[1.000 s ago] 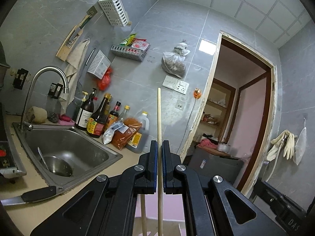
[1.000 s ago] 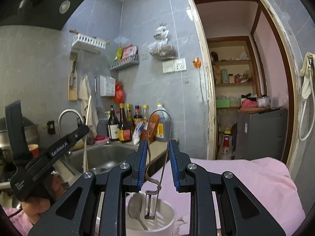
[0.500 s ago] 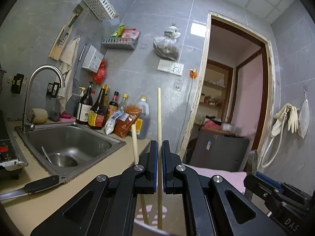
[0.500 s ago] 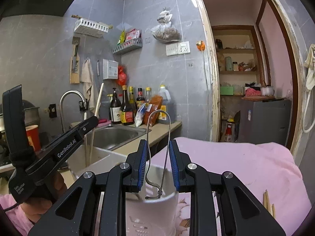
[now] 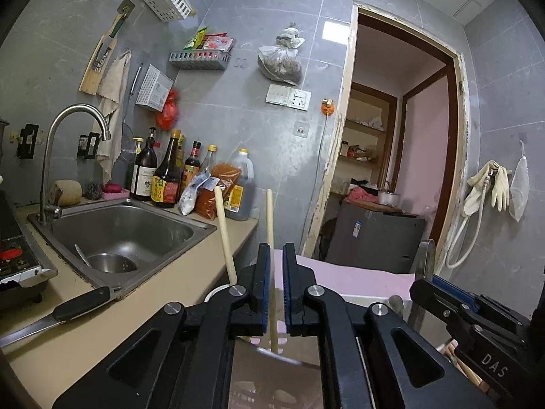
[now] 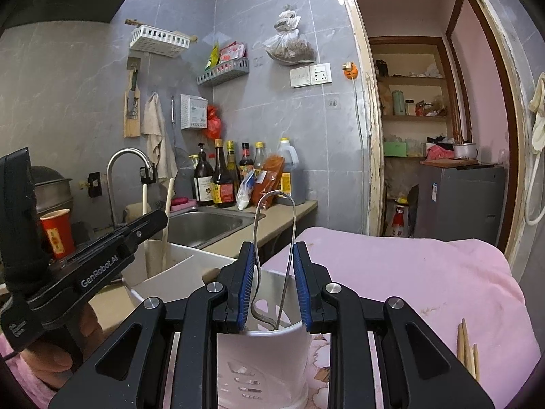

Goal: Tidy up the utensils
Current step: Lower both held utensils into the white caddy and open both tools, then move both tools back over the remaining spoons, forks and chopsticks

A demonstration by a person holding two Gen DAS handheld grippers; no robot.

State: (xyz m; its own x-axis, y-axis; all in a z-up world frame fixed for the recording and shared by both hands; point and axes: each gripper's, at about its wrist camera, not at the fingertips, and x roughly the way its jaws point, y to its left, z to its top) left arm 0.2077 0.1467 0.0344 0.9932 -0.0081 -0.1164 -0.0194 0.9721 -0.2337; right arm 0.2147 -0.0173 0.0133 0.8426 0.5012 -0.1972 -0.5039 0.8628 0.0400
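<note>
Your left gripper [image 5: 276, 269] has just been opening its jaws; a chopstick [image 5: 270, 225] is standing between them, touching the left pad, clear of the right. A second chopstick [image 5: 223, 228] is leaning just left of it. Your right gripper [image 6: 274, 272] is clamping a wire-handled peeler [image 6: 274, 225] over the white utensil holder [image 6: 262, 368]. The left gripper's side is reading "GenRobot.AI".

steel sink [image 5: 119, 228], sauce bottles [image 5: 167, 173], pink cloth [image 6: 408, 272]
</note>
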